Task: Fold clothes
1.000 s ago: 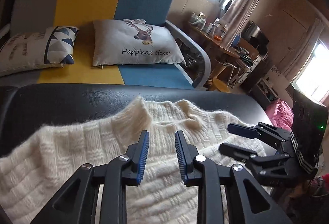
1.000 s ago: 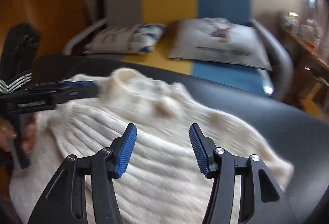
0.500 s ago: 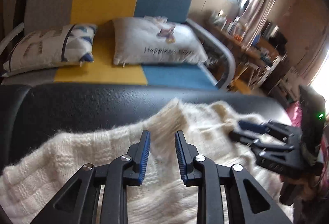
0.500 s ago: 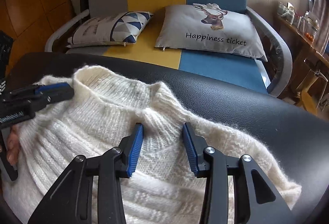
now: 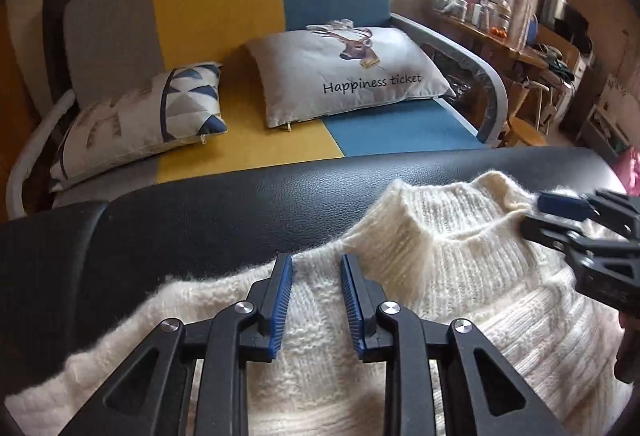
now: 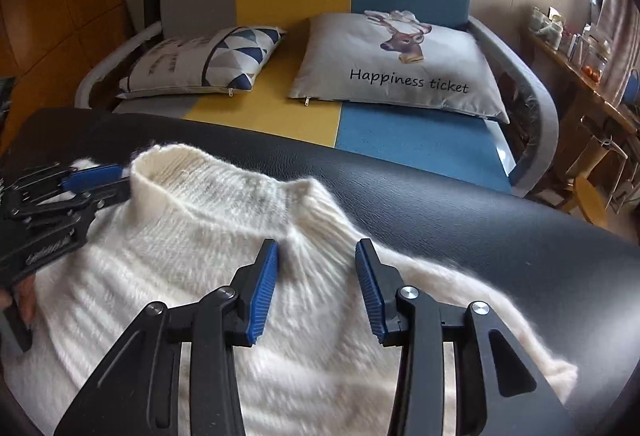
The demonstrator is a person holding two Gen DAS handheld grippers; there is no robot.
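**Right tool lets go at the collar, both now over the shoulders**

Cream sweater [image 5: 460, 296] lies spread on the black bench [image 5: 200, 220], collar toward the sofa [image 6: 400, 139]. Half a second ago the right tool [image 6: 316, 284] stood narrowed at the collar fold; now its jaws are spread wide, holding nothing, low over the right shoulder. The left tool [image 5: 316, 300] is part-open as before, empty, now over the left shoulder. Reads as settling the garment flat; fold stage uncertain.

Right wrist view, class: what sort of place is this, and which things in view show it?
Most likely a lived-in home living room. A tricolour sofa holds a deer-print "Happiness ticket" cushion, a cluttered wooden side table stands by the window, and a white knit sweater lies waiting to be folded.
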